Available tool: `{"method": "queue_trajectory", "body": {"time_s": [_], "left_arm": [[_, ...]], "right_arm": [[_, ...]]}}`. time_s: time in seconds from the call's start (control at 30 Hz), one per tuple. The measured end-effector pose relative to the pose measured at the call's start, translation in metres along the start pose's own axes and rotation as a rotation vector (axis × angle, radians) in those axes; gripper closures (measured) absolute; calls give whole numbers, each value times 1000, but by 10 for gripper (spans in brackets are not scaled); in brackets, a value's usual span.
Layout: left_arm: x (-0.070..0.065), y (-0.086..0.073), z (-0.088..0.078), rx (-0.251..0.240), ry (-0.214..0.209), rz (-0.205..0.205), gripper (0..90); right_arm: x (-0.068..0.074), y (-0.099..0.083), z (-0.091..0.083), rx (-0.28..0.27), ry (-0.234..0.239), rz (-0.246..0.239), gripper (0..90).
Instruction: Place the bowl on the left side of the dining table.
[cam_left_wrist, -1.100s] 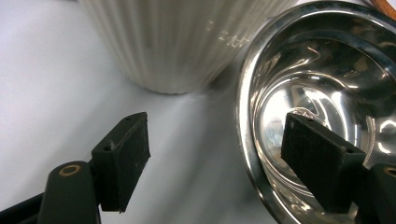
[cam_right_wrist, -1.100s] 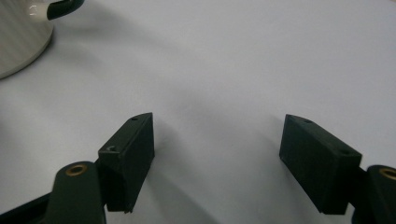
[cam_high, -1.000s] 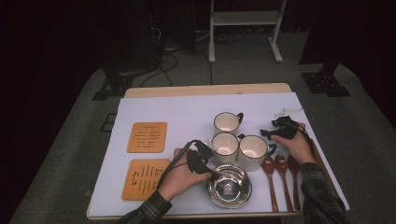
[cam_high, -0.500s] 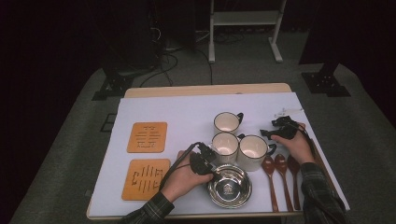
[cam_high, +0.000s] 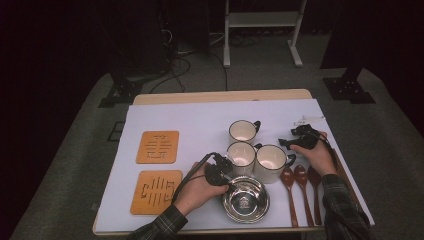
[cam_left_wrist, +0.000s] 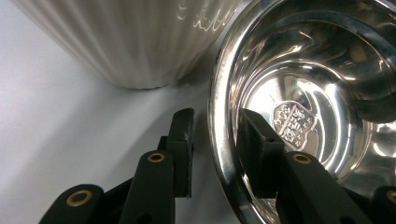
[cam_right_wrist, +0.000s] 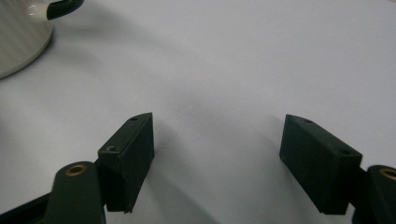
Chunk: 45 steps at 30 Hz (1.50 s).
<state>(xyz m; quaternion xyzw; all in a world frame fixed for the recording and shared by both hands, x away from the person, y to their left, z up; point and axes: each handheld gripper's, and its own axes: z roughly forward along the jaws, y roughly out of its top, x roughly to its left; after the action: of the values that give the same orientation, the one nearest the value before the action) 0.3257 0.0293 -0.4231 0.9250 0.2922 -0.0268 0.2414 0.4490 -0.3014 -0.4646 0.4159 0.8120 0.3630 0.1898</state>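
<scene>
A shiny steel bowl (cam_high: 223, 201) sits near the table's front edge, just in front of three white ribbed mugs (cam_high: 241, 154). My left gripper (cam_high: 226, 173) is at the bowl's left rim. In the left gripper view the gripper (cam_left_wrist: 216, 120) straddles the rim of the bowl (cam_left_wrist: 327, 70), one jaw outside and one inside. The jaws have just been closing, and a narrow gap still shows between the outer pad (cam_left_wrist: 183, 135) and the rim. My right gripper (cam_high: 286, 142) rests to the right of the mugs. Its jaws (cam_right_wrist: 219, 126) stand wide apart over the bare white cover.
Two orange wooden coasters (cam_high: 157, 146) (cam_high: 156, 190) lie at the left. Three brown wooden spoons (cam_high: 300, 187) lie side by side at the right front. A mug (cam_left_wrist: 140, 37) stands close to the bowl; another mug (cam_right_wrist: 18, 42) is left of the right gripper.
The left hand has stayed at the bowl's rim, and both hands hold the same spots on the table. Nothing on the table has shifted.
</scene>
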Motion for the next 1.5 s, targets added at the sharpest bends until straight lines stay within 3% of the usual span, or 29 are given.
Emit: {"method": "queue_trajectory", "body": {"time_s": [0.2, 0.73, 1.5], "left_arm": [[-1, 1, 3, 7, -11, -1, 732], [0, 2, 1, 0, -28, -19, 768], [2, 1, -14, -34, -76, -30, 825]], "right_arm": [[0, 0, 0, -1, -3, -1, 245], [0, 0, 0, 0, -3, 0, 244], [0, 0, 0, 0, -3, 0, 244]]}}
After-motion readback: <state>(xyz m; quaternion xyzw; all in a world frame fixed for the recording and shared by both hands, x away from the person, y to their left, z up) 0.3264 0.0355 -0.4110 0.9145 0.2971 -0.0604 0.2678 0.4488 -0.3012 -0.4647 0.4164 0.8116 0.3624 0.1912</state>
